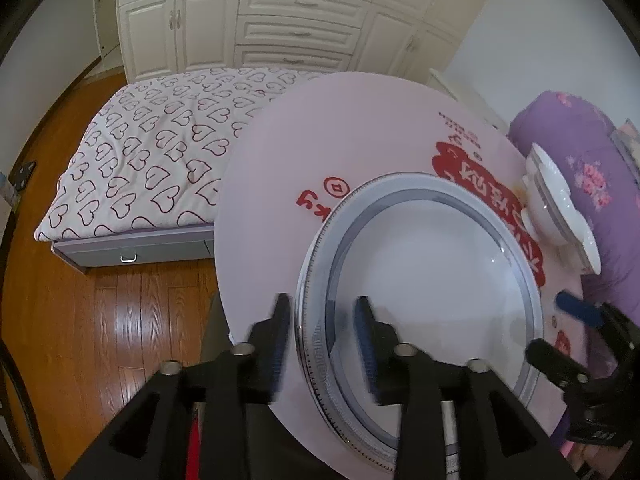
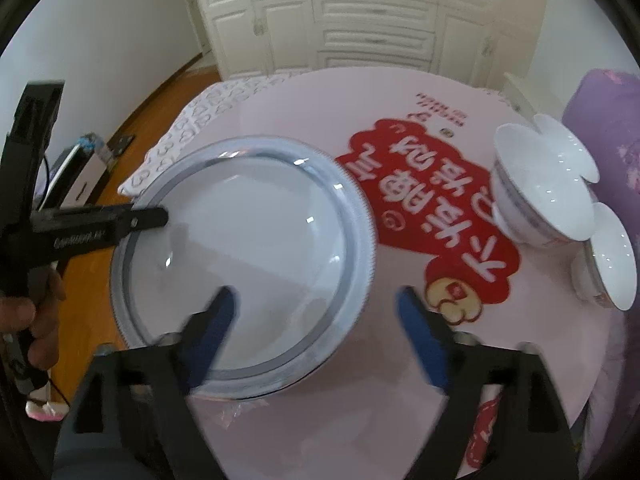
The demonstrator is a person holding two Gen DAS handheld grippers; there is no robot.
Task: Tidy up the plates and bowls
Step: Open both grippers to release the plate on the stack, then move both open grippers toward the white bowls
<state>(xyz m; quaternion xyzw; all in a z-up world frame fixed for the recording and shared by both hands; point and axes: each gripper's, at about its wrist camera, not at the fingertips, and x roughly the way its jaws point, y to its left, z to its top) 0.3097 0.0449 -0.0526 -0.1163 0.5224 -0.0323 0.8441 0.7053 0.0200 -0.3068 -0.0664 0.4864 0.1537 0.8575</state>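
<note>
A large white plate with a grey patterned rim (image 1: 424,268) (image 2: 248,264) lies on the round pink table (image 1: 320,128) (image 2: 304,92). My left gripper (image 1: 323,320) straddles the plate's near-left rim, one finger outside and one inside, with a gap to the rim. It also shows in the right wrist view (image 2: 160,218), reaching over the plate's left rim. My right gripper (image 2: 316,312) is open wide and empty above the plate's near-right edge. Its blue fingertip (image 1: 576,308) shows in the left wrist view. Two white bowls (image 2: 540,192) (image 2: 608,256) (image 1: 556,208) lie tilted at the table's right edge.
A red printed design (image 2: 432,208) covers the table's middle. A bed with a heart-pattern quilt (image 1: 152,152) stands beyond the table, over a wooden floor (image 1: 120,320). A purple flowered quilt (image 1: 588,152) lies to the right. White wardrobes (image 1: 280,20) line the back wall.
</note>
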